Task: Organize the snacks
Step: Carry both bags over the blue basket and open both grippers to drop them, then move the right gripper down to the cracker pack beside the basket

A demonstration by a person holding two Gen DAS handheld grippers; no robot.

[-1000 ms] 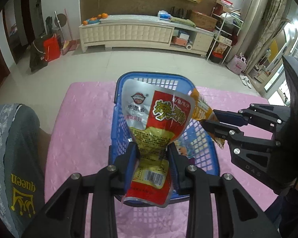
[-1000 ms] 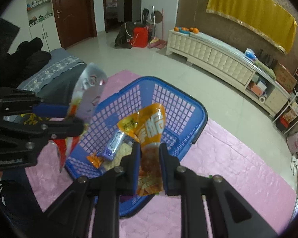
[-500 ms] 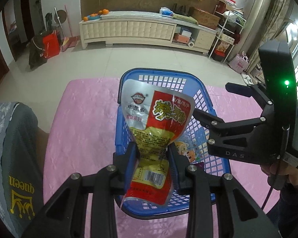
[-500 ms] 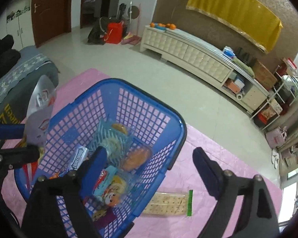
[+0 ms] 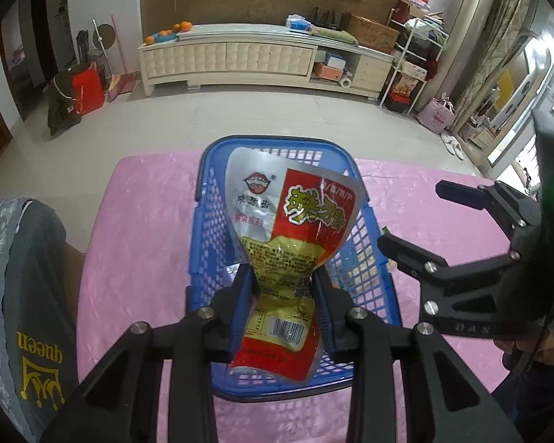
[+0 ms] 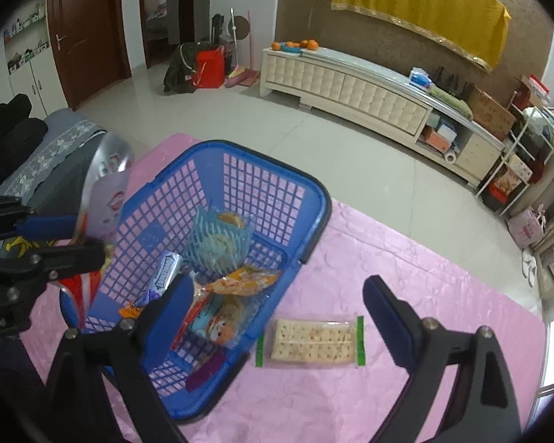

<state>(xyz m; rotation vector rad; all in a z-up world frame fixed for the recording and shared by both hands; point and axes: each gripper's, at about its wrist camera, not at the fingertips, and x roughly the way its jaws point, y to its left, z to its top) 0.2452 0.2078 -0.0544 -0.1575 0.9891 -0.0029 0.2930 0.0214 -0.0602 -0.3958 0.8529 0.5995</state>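
Pink surface [image 6: 406, 277]: right hand-held gripper [image 6: 277, 317], orange packet just dropped in basket [image 6: 314, 199], gapes over crackers [image 6: 312, 339] lower centre; left hand-held gripper [image 5: 284, 295] clamps red pouch [image 5: 291, 221].

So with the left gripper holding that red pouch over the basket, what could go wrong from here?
The left gripper pinches the red pouch low, so its floppy top could flop outside the blue basket on release. The open right gripper straddles the basket wall beside the cracker pack and might nudge either.
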